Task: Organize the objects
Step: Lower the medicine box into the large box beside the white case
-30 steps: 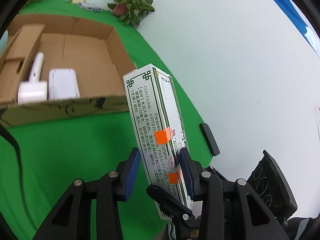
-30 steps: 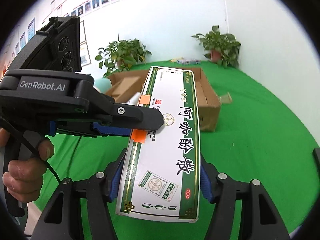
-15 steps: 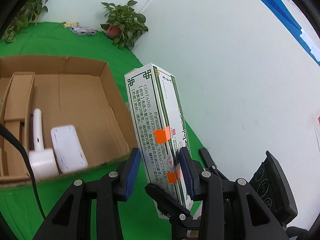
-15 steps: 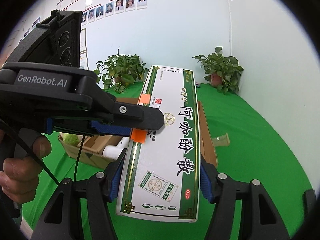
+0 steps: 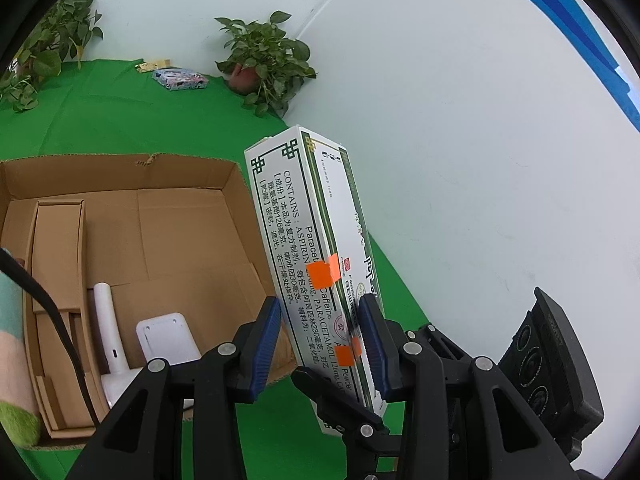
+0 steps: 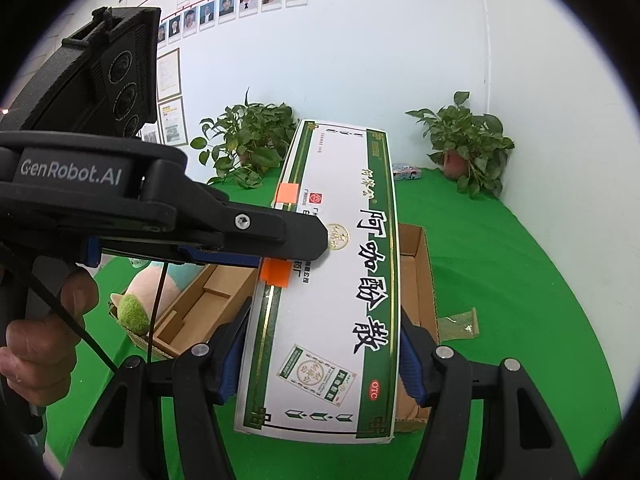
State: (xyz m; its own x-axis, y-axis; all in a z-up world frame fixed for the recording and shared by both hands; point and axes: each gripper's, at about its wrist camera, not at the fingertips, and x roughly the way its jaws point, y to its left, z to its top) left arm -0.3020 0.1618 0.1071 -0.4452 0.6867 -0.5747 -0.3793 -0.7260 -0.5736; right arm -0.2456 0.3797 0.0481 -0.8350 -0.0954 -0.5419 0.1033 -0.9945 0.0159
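Observation:
A long white-and-green medicine box (image 5: 304, 240) (image 6: 344, 280) with orange tape patches hangs in the air, held by both grippers. My left gripper (image 5: 320, 344) is shut on its thin sides; its top finger (image 6: 312, 236) lies across the printed face. My right gripper (image 6: 320, 364) is shut on the box's width near its close end. Below and to the left lies an open cardboard carton (image 5: 140, 208) (image 6: 416, 260). It holds a white handled device (image 5: 108, 320) and a flat white device (image 5: 168, 336).
A pink-and-green plush toy (image 6: 148, 292) sits at the carton's left end. Potted plants (image 5: 264, 56) (image 6: 468, 148) stand along the white wall. A colourful packet (image 5: 180, 80) and a foil scrap (image 6: 460, 320) lie on the green cloth. A hand (image 6: 40, 320) grips the left handle.
Both grippers have risen with the medicine box and moved toward the carton. The carton now sits lower and closer in both views, with more of its inside showing.

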